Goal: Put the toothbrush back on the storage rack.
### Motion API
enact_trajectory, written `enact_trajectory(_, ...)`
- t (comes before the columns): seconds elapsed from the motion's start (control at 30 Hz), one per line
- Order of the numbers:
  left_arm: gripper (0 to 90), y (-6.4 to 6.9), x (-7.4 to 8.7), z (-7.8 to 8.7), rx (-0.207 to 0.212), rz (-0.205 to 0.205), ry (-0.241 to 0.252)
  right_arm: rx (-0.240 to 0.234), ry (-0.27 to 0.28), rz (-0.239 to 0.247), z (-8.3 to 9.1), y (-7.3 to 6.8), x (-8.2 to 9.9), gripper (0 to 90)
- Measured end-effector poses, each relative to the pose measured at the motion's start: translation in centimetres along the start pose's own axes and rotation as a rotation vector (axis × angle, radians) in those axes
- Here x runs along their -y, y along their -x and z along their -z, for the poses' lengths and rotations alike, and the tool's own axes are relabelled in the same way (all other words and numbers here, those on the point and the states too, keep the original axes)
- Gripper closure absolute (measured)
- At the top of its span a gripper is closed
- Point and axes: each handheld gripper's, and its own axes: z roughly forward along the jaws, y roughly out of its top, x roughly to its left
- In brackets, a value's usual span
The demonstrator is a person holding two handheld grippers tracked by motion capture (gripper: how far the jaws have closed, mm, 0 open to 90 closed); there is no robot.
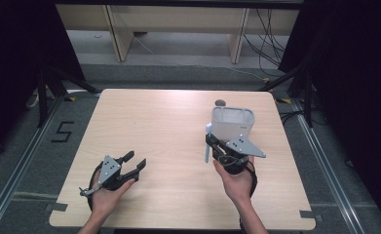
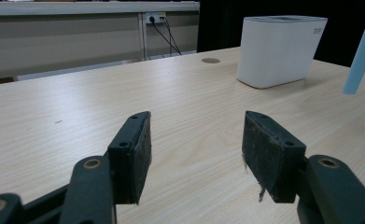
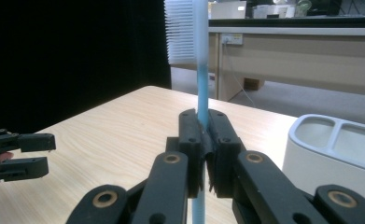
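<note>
Toothbrush [image 3: 200,70] handle end below frame edge

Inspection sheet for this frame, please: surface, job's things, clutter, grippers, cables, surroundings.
Surface: table, pale wood, bare.
Job's things: toothbrush, blue, upright; white holder, two compartments, empty as far as seen.
Clutter: small dark disc behind the holder.
Grippers: right gripper shut on the toothbrush handle; left gripper open, nothing between the jaws.
Cables: loose wires on the floor beyond the table.
Surroundings: black curtains, desk legs.
</note>
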Motion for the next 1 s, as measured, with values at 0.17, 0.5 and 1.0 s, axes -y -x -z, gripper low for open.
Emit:
enact_trajectory(0.17, 41.7, -0.1, 0.4, -0.2, 0.001, -0.003, 0.006, 0.014, 0.001, 0.013, 0.3, 0.6, -0.2, 86.0)
enact_trajectory(0.5, 41.0, 0.0, 0.9, -0.2, -0.002, 0.0, -0.001, 0.049, 0.008, 0.013, 0.6, 1.7, -0.5, 86.0)
enact_trajectory(1.0, 40.6, 0.0, 0.9, -0.1, -0.013, 0.007, 0.006, 0.101, 0.019, 0.024, 1.2, 3.4, -0.7, 85.9)
